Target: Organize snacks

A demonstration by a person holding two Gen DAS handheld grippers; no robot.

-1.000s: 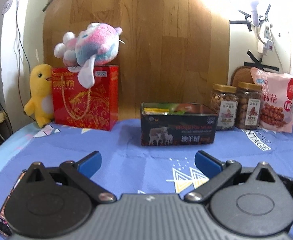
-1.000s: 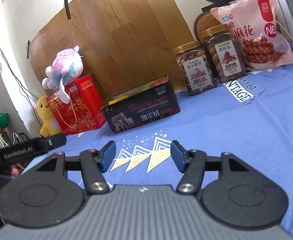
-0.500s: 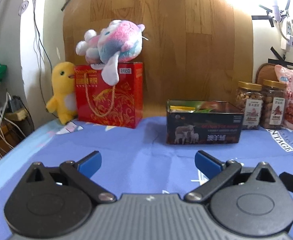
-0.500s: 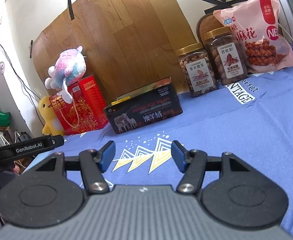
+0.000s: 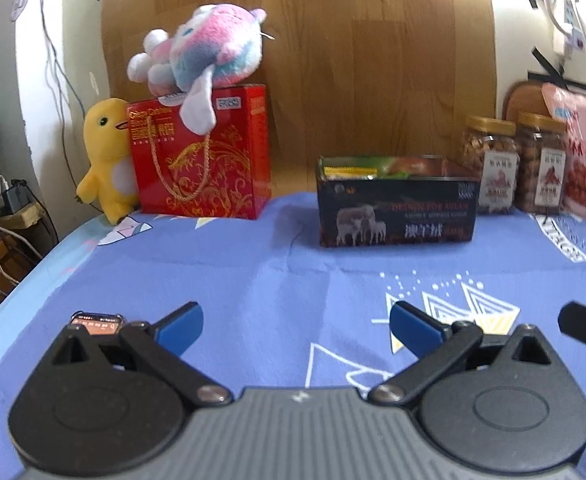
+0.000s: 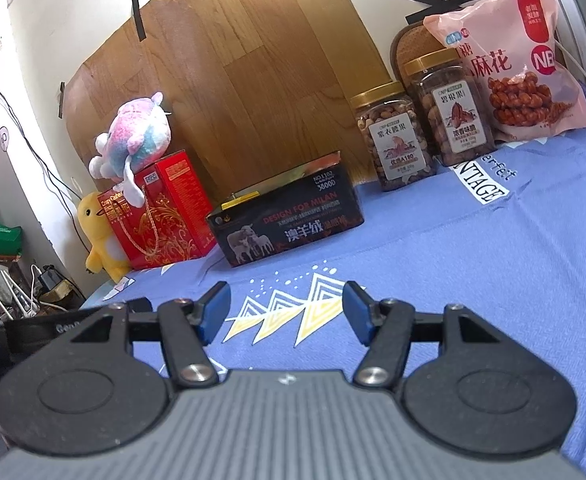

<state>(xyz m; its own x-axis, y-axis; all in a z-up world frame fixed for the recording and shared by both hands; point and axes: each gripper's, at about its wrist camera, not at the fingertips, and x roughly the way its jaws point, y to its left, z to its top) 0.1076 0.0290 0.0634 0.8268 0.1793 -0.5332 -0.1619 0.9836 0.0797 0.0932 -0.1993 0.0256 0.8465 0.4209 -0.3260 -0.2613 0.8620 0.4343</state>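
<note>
Snack packets are seen inside the dark box [image 5: 397, 212] at the back of the blue cloth [image 5: 253, 272], two jars [image 6: 393, 136] beside it. Both the left gripper [image 5: 296, 326] and right gripper [image 6: 286, 312] are spread, nothing pinched.

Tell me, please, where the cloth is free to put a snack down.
Free: the blue cloth between the grippers and the black box. Crowded: the back row, where two nut jars stand against the pink bag.
</note>
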